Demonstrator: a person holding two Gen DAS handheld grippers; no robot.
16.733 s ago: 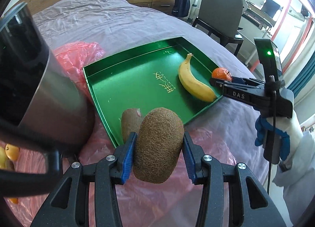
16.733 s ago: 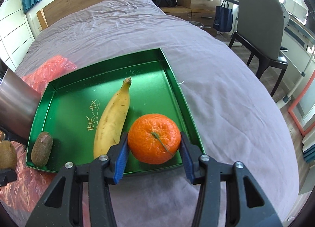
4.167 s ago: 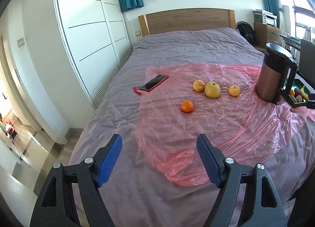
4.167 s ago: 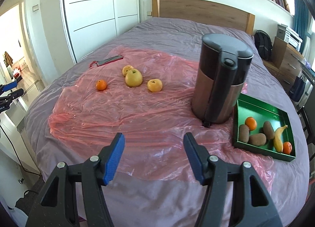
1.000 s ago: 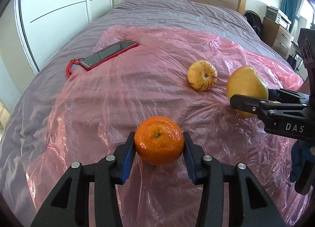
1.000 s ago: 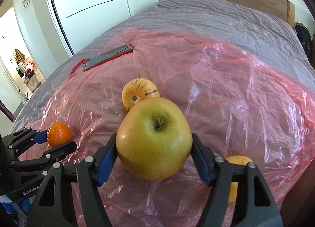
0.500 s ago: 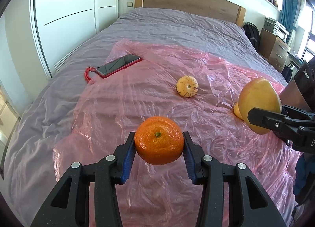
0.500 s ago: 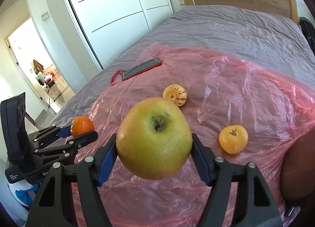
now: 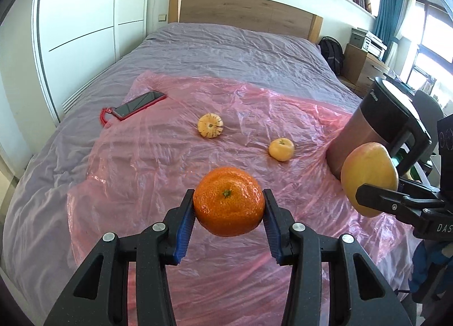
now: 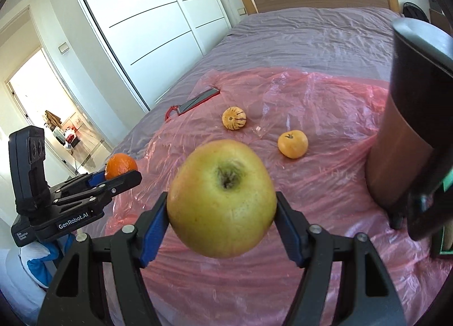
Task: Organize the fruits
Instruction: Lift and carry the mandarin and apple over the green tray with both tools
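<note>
the left hand-held gripper (image 9: 228, 212) pinches an orange (image 9: 228, 201) above the pink sheet (image 9: 141, 162) on the bed (image 9: 226, 45), while the right hand-held gripper (image 10: 220, 222) clamps an apple (image 10: 221, 198) aloft near the kettle (image 10: 407, 128), with a striped fruit (image 9: 210, 125) and a yellow fruit (image 9: 281, 149) lying apart on the sheet beyond.

Orange mandarin (image 9: 228, 201); yellow-green apple (image 10: 221, 198); pink sheet (image 9: 254, 116).

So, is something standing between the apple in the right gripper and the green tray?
Yes. The tall kettle stands on the pink plastic sheet, right of the apple. Only an edge of the green tray shows behind it.
</note>
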